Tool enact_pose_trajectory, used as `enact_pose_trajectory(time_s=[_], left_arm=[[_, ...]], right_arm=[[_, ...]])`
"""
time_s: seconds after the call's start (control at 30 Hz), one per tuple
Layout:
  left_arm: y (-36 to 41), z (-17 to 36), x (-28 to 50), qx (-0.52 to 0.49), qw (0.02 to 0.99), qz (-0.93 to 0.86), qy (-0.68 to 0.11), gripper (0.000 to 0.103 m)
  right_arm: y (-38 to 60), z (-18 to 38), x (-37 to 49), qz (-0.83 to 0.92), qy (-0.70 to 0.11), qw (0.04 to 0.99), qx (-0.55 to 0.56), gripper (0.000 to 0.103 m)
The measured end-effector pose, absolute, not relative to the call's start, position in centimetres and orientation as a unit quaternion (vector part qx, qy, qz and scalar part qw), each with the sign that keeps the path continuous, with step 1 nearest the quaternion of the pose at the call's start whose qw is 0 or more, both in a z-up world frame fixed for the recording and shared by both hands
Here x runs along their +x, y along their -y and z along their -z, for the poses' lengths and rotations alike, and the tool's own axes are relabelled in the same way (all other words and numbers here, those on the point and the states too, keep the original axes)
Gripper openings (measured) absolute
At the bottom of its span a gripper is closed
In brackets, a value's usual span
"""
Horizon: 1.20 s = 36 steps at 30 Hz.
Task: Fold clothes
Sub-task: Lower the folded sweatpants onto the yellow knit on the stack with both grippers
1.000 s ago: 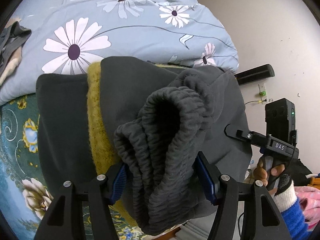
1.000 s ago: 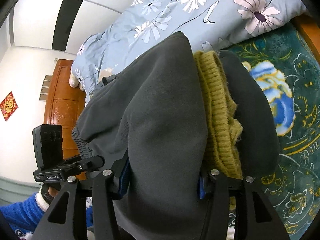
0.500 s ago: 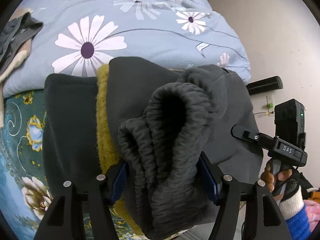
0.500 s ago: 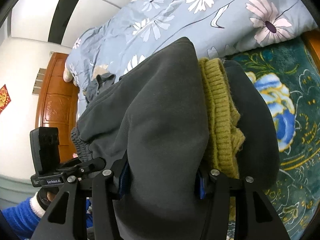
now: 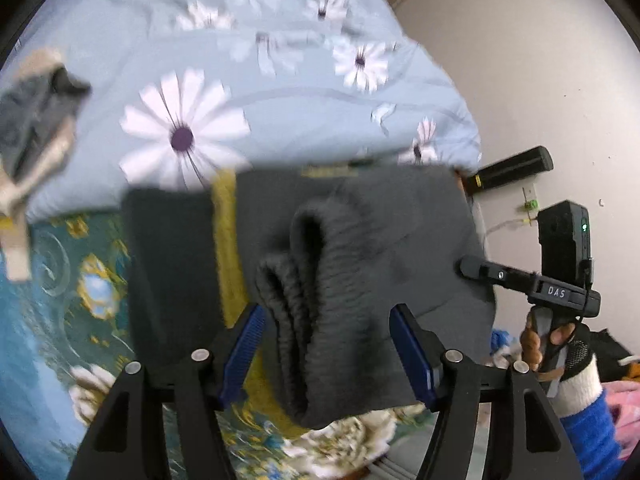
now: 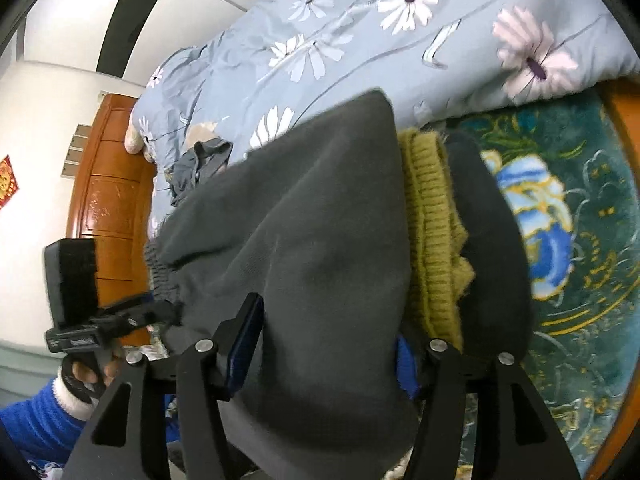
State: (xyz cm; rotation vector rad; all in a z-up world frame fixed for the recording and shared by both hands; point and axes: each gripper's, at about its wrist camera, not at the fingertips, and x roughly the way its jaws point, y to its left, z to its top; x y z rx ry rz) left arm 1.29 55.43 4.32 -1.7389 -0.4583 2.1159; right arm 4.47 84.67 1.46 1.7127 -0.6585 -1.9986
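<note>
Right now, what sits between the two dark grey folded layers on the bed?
A mustard-yellow knit garment is sandwiched between the near dark grey garment and the outer dark layer; the right wrist view shows it clearest.

A: Left gripper up close — matte black fingers, ribbed blue pads, silver round screws along the links.

B: Same build on the right gripper. From the left wrist camera its boxy black top shows a green light, with white "DAS" lettering on the bar.

A: Right hand: black mesh glove, white knit cuff, bright blue sleeve.
</note>
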Motion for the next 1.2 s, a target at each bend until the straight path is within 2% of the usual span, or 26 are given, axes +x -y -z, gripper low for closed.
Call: enact_pose_trajectory(time_s=[0.1, 0.27, 0.53, 0.87, 1.0, 1.2], left_arm=[[-56.2, -7.0, 1.0, -0.583, 0.198, -0.772, 0.154, 0.069], [-59.7, -9.3, 0.7, -0.537, 0.24, -0.805, 0.079, 0.069], [-63.3, -5.3, 0.8, -0.555, 0.242, -0.795, -0.029, 0.069], [-63.2, -1.2, -0.7, -0.568, 0.237, -0.788, -0.029, 0.07], [-63.4, -1.4, -0.5, -0.566, 0.237, -0.789, -0.044, 0.07], [-62.6, -4.1, 0.2, -0.558, 0.228, -0.798, -0.026, 0.071]], right_arm=[[-85.2, -3.4, 5.5, 0.747, 0.229, 0.199, 0.591, 0.06], [-84.9, -7.2, 8.9, 0.804, 0.222, 0.174, 0.523, 0.06], [-80.3, -5.1, 11.6, 0.829, 0.205, 0.143, 0.5, 0.064], [-80.7, -2.3, 10.0, 0.829, 0.198, 0.124, 0.508, 0.065], [-80.4, -2.0, 9.9, 0.828, 0.196, 0.116, 0.513, 0.067], [-80.1, -4.0, 10.5, 0.831, 0.18, 0.106, 0.515, 0.067]])
